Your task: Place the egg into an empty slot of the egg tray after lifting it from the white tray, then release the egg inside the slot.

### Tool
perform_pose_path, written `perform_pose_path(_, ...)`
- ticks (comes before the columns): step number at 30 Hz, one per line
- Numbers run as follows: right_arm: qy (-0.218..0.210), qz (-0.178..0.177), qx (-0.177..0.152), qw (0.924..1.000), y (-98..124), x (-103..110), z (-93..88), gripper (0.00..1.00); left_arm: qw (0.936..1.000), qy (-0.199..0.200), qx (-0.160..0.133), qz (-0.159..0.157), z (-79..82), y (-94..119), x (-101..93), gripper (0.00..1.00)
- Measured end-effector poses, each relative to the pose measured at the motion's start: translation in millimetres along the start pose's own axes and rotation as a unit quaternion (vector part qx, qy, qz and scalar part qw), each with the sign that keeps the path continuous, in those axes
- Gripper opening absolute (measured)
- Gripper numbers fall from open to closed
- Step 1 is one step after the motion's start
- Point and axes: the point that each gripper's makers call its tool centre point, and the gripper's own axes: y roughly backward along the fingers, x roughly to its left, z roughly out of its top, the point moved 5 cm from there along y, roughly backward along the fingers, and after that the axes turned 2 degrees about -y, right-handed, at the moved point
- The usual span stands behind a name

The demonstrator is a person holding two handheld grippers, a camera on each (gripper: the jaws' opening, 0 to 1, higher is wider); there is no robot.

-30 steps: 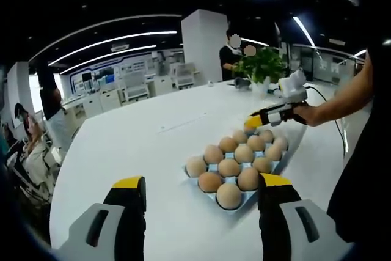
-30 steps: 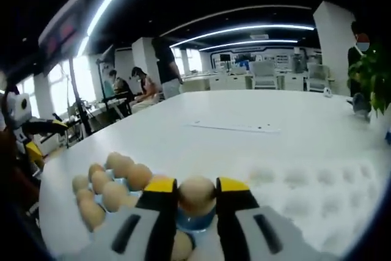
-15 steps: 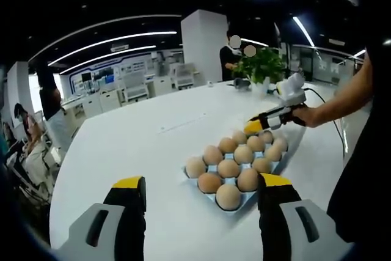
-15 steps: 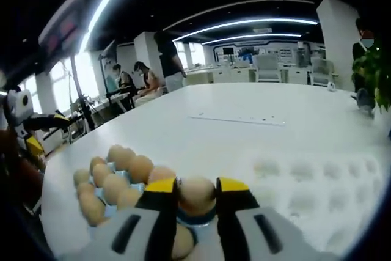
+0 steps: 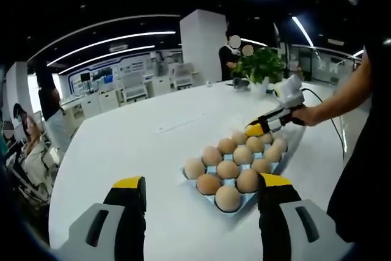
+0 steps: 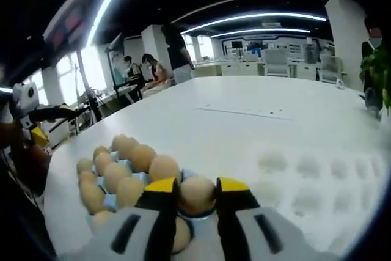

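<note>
In the right gripper view, the right gripper (image 6: 197, 192) had its yellow-tipped fingers (image 6: 160, 189) pinching a tan, speckled egg (image 6: 197, 195) from both sides, directly over the near end of the pale blue moulded egg tray (image 6: 112, 202), which lay on the broad white desk (image 6: 244, 132). The held egg sat low over a blue cup at that end of the tray, though the blur made it hard to tell whether it was touching the cup or just above it. The rest of the blue tray was crowded with brown eggs (image 6: 142, 157) in close rows running away towards the desk's near-left edge. Just beside it on the right lay the white dimpled tray (image 6: 317, 178), its shallow hollows showing bare along the desk's right side. In the left gripper view, the left gripper (image 5: 200, 187) was held low near the desk's near edge with its yellow-tipped fingers (image 5: 128, 183) spread wide apart and gripping nothing, well short of the egg tray (image 5: 214, 197). From there the right gripper (image 5: 253, 130) appeared at the far end of the egg rows, carried by a person's hand (image 5: 305, 114). A potted green plant (image 5: 263, 65) stood at the far edge of the desk (image 5: 122, 151), and people in dark clothes (image 5: 229, 59) stood behind it.
</note>
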Motion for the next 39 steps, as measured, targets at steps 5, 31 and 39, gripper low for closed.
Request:
perform_pose_path(5, 0.009, 0.011, 0.003, 0.9999, 0, 0, -0.1, 0.24, 1.0, 0.0, 0.0, 0.0, 0.6, -1, -0.4, 0.75)
perform_pose_path(31, 0.057, 0.06, -0.006, 0.9966, 3, -3, 1.4, 0.41, 1.0, -0.003, -0.001, 0.004, 1.9, -2, -0.8, 0.75)
perform_pose_path(39, 0.06, 0.125, -0.075, 0.9875, 12, 7, 15.2, 0.65, 1.0, -0.003, -0.002, 0.0, 2.2, -2, -1.6, 0.75)
